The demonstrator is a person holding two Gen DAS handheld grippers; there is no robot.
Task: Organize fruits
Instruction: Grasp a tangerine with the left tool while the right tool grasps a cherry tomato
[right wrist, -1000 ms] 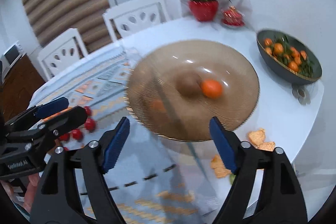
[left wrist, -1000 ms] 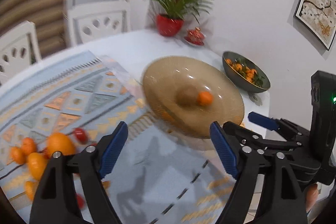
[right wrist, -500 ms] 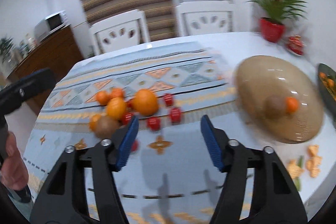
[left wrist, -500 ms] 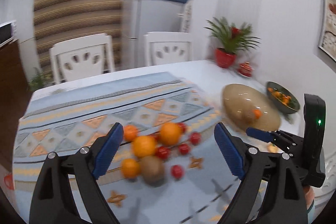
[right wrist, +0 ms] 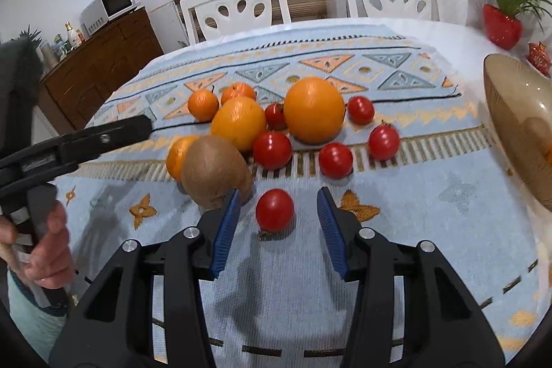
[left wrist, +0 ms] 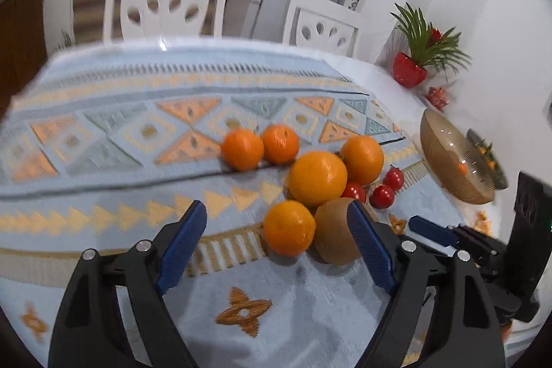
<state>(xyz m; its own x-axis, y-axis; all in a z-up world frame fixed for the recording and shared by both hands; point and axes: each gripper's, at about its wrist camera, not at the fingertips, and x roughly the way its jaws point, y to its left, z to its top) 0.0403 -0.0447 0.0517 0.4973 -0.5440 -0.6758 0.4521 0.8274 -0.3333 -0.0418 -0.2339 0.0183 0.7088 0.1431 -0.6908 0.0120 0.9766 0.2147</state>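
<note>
The fruit lies in a loose cluster on the patterned blue cloth (right wrist: 396, 250) that covers the counter (right wrist: 459, 33).

The right claw (right wrist: 277, 223) points down at a lone cherry tomato (right wrist: 275, 210), which sits on the cloth right between its blue fingertips (right wrist: 226, 226). Its jaws have just been closing, yet a gap shows on either side of the tomato, so the pads do not press on it. The brown kiwi (right wrist: 215, 171) lies just beyond the left-hand fingertip, so close that it may be touching (the angle does not settle it). Behind stand a big orange (right wrist: 314, 110), a second orange (right wrist: 238, 123), several small mandarins and more cherry tomatoes, one of them (right wrist: 272, 150) just past the kiwi.

The left claw (left wrist: 276, 242) hangs wide apart over the near edge of the same cluster, its jaws having just closed a little, and nothing is gripped. A mandarin (left wrist: 289, 227) lies between its fingertips, nearer the right-hand one, and well clear of the left-hand pad. The kiwi (left wrist: 334, 231), touching that mandarin, sits partly behind the right-hand fingertip (left wrist: 367, 250).

The amber glass bowl (left wrist: 452, 157) stands well apart at the right side of the counter, with something orange in it. A person's hand (right wrist: 48, 250) holds the left tool's grip at the edge of the right view.
</note>
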